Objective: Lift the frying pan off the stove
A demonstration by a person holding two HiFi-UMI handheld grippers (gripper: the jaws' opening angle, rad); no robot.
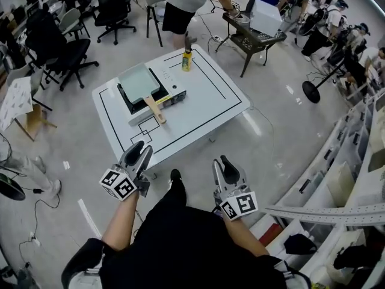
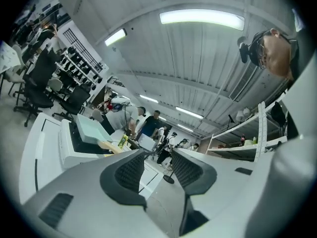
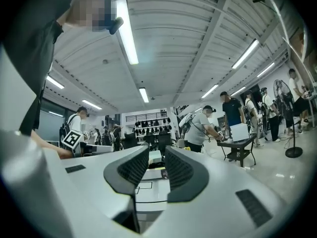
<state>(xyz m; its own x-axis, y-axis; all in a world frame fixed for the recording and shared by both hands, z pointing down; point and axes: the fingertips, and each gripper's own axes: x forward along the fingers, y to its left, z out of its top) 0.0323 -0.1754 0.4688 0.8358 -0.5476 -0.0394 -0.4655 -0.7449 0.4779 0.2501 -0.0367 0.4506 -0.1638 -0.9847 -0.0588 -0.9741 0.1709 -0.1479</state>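
Note:
A pale green square frying pan (image 1: 138, 80) with a wooden handle (image 1: 155, 108) rests on a white portable stove (image 1: 174, 95) on the low white table (image 1: 204, 101). Both grippers hover off the table's near edge, well short of the pan. My left gripper (image 1: 140, 151) is open with nothing between its fingers. My right gripper (image 1: 221, 161) is narrowly open and also holds nothing. The left gripper view shows the pan (image 2: 91, 129) and stove (image 2: 69, 148) far off to the left of the left gripper (image 2: 158, 155). Between the jaws of the right gripper (image 3: 157, 150) I see the table (image 3: 148, 192).
A yellow bottle (image 1: 187, 60) stands at the table's far edge. A person (image 1: 186, 5) stands behind it, beside a black side table (image 1: 252, 38) with a white box. Office chairs (image 1: 60, 47) crowd the left, a fan stand (image 1: 313, 89) and shelves (image 1: 355, 161) the right.

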